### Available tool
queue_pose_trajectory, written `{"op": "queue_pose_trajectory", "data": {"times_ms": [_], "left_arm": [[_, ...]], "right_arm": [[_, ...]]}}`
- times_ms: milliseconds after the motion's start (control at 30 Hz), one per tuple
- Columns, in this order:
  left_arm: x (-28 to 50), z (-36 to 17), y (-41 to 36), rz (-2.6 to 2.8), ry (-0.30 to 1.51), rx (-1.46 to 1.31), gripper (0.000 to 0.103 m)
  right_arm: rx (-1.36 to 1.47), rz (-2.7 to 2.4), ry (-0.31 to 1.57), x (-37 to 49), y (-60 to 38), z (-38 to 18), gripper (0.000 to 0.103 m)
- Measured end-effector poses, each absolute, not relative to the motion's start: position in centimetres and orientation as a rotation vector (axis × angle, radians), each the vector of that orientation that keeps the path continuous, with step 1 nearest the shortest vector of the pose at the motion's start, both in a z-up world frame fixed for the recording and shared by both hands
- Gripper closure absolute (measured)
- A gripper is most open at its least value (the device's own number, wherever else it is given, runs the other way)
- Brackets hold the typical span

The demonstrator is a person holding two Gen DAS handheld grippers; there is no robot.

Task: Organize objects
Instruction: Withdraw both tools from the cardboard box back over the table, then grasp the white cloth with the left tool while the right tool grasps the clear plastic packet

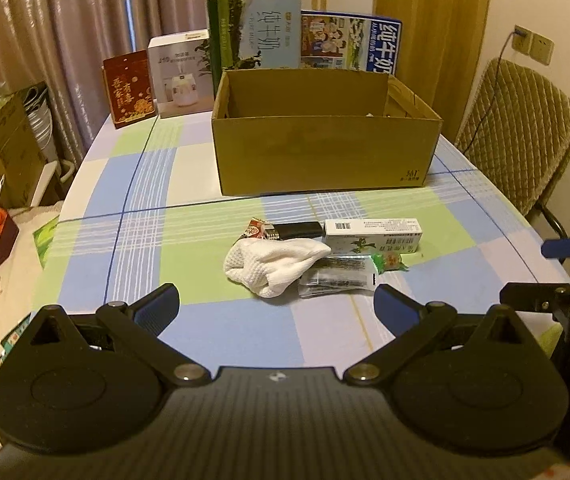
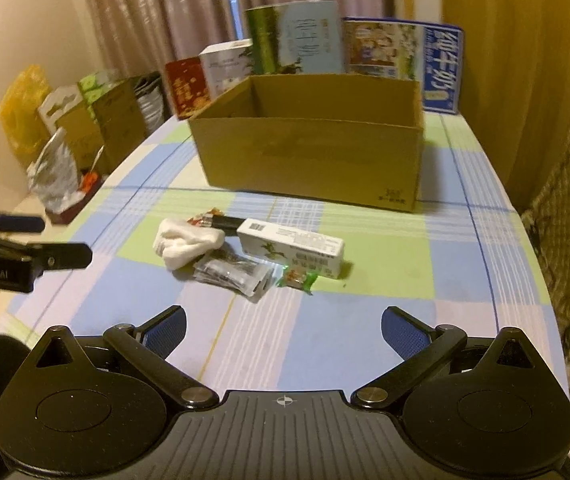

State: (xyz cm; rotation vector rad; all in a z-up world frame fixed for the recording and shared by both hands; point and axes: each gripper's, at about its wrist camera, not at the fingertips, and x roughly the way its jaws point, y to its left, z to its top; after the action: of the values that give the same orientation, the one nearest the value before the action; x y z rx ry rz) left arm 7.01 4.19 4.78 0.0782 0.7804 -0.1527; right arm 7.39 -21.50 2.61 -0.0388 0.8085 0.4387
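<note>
You are working over a tabletop (image 1: 133, 184) covered in a blue, green and white check cloth. At its far side an open cardboard box (image 1: 325, 152) is standing upright, its flaps out of the way; from the left wrist view only a pale scrap is showing at its back right corner, and the rest of the floor is hidden by the front wall. Behind the box, printed cartons (image 1: 255, 32) are lining the tabletop's far edge.

Between you and the box, a small pile is lying on the cloth. Going from largest to smallest: a long white medicine carton (image 1: 373, 236) is lying on its side to the right; a white knitted sock (image 1: 275, 266) is slumping at the left, touching the carton's near left end; a clear crinkled packet (image 1: 339, 278) is lying just in front, partly under the sock; a black bar-shaped object (image 1: 299, 230) is lying behind the sock; a green-wrapped sweet (image 1: 389, 261) is sitting at the carton's near edge, and a red-wrapped sweet (image 1: 255, 227) is resting at the black object's left end.

You are holding the left tool (image 1: 277, 304) spread wide, low over the cloth just short of the pile — gripping nothing, touching nothing. Your right tool (image 2: 283, 330) is likewise spread wide and empty, hovering near the packet and green sweet — its fingers (image 1: 565, 247) are showing side-on at the left view's right edge.
</note>
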Motion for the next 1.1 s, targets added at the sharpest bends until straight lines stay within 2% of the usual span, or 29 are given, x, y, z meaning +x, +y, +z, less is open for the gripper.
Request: {"op": "queue_pose_trajectory", "data": {"times_ms": [433, 533, 667, 800, 833, 900, 1033, 1100], "left_arm": [[10.6, 1.7, 4.7, -0.305, 0.792, 0.295, 0.002], [11.7, 0.5, 4.8, -0.340, 0.799, 0.346, 0.005], [13.6, -1.3, 4.8, -0.397, 0.804, 0.409, 0.014], [15.3, -3.0, 4.4, -0.448, 0.807, 0.488, 0.024], [15.7, -3.4, 4.3, -0.464, 0.806, 0.504, 0.025], [16.4, -4.2, 4.1, -0.491, 0.798, 0.535, 0.025], [17.6, -5.4, 3.7, -0.546, 0.780, 0.589, 0.026], [18.2, -6.0, 3.4, -0.564, 0.779, 0.616, 0.035]], "right_arm": [[-0.311, 0.652, 0.777, 10.9, -17.3, -0.1, 0.002], [-0.353, 0.679, 0.785, 12.4, -16.4, -1.2, 0.002], [-0.406, 0.721, 0.795, 14.3, -15.2, -2.7, 0.003], [-0.450, 0.780, 0.815, 16.0, -13.8, -4.6, 0.013], [-0.460, 0.790, 0.820, 16.4, -13.5, -5.1, 0.014], [-0.481, 0.813, 0.830, 17.2, -12.8, -6.1, 0.024], [-0.538, 0.853, 0.836, 18.3, -11.7, -7.8, 0.030], [-0.562, 0.867, 0.836, 18.8, -11.1, -8.4, 0.031]]}}
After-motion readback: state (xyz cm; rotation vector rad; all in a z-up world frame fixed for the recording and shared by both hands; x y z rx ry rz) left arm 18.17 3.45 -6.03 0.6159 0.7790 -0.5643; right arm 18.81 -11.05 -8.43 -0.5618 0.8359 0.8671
